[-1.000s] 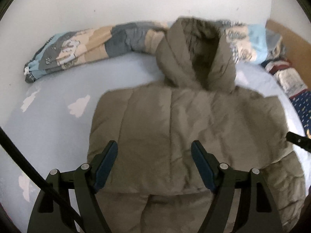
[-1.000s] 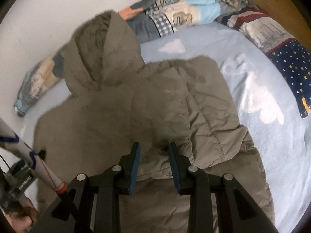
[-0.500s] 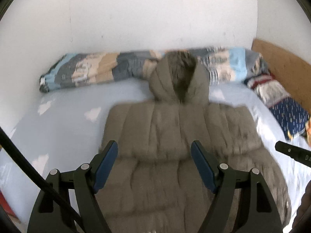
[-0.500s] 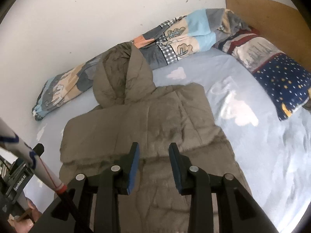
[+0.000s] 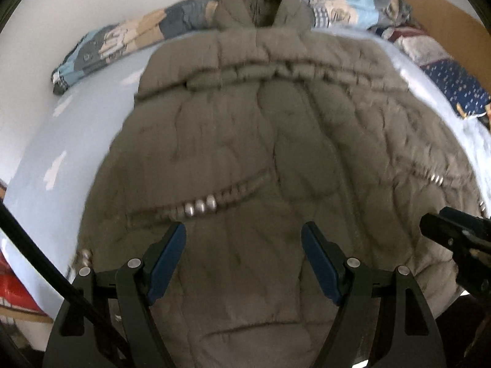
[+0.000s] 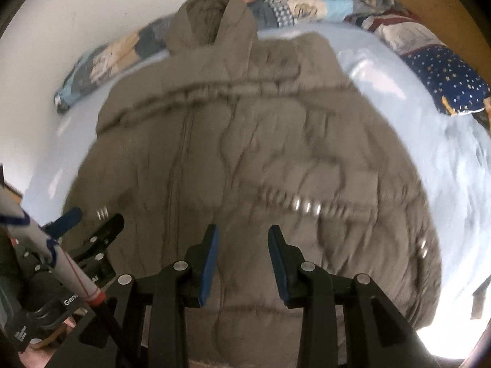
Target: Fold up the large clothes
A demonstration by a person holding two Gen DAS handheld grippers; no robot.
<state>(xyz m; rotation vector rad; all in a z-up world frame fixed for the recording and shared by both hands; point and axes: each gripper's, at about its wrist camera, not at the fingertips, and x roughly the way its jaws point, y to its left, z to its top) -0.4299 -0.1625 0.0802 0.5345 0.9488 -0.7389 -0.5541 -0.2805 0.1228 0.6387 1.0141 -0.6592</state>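
I have pulled both claws back toward the hem of the olive-brown quilted hooded coat (image 5: 260, 141), spread front-up on the pale blue bed sheet (image 5: 76, 122). My left claw (image 5: 244, 254) gapes empty; my right claw (image 6: 242, 251) is narrowly parted, gripping nothing. The bottom fold comes next, I reckon.

A: Left tool (image 5: 244, 256): black arms; blue pads; silver screws; a black cable beside it.
B: Right tool (image 6: 243, 256) matches; a white rod with blue and red bands alongside.
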